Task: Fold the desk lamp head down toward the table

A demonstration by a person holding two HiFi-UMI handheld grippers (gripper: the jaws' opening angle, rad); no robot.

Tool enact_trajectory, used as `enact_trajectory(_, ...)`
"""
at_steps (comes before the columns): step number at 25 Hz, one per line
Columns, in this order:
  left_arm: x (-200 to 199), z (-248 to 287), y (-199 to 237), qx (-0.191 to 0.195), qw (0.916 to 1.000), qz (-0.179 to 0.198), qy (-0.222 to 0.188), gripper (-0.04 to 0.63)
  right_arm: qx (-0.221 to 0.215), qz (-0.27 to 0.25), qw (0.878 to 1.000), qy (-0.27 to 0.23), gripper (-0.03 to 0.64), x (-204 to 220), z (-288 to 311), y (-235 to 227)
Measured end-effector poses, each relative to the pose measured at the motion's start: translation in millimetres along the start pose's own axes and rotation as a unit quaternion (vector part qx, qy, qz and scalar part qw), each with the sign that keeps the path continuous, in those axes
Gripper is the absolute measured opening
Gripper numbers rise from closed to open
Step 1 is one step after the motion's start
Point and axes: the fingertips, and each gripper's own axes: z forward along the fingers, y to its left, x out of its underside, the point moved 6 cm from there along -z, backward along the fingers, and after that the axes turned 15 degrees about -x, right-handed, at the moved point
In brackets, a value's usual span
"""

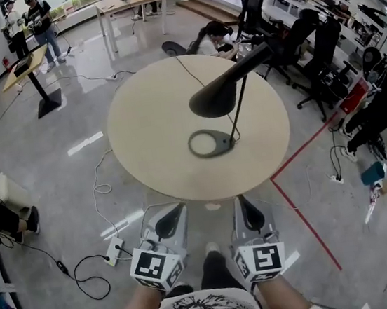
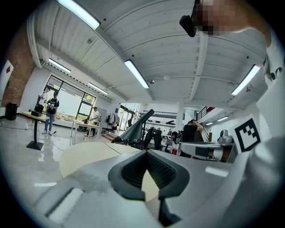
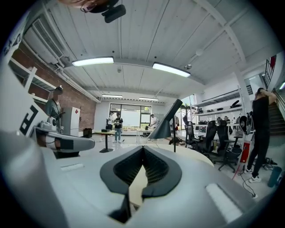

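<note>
Lamp head (image 1: 218, 97) sits raised, well ahead of both tips. Left gripper (image 1: 168, 223) and right gripper (image 1: 249, 213) are pinched closed and empty, so open one, reach forward, grab it, ease it down slow.

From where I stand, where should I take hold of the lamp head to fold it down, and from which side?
Probably the slim tapered neck of the lamp head, past its thin stem: the flared mouth looks too wide for the jaws. Come from the right with the right gripper, since the neck slants up toward that side.
</note>
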Motion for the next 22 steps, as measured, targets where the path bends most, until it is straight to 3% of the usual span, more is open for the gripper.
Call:
enact_trajectory(9, 5.5, -90.6, 10.8, 0.028, 0.9995, -0.005, -0.012, 0.003, 0.018, 0.008, 1.000, 0.002, 0.009, 13.7, -56.1, 90.7)
enact_trajectory(16, 12.7, -133.9, -4.5, 0.052, 0.9985, -0.009, -0.014, 0.003, 0.039, 0.008, 0.999, 0.011, 0.009, 23.4, -99.6, 118.4)
enact_trajectory(22, 3.8, -175.6, -32.5, 0.049, 0.9984, -0.004, -0.027, 0.003, 0.026, 0.008, 0.999, 0.018, 0.009, 18.5, -142.6, 140.0)
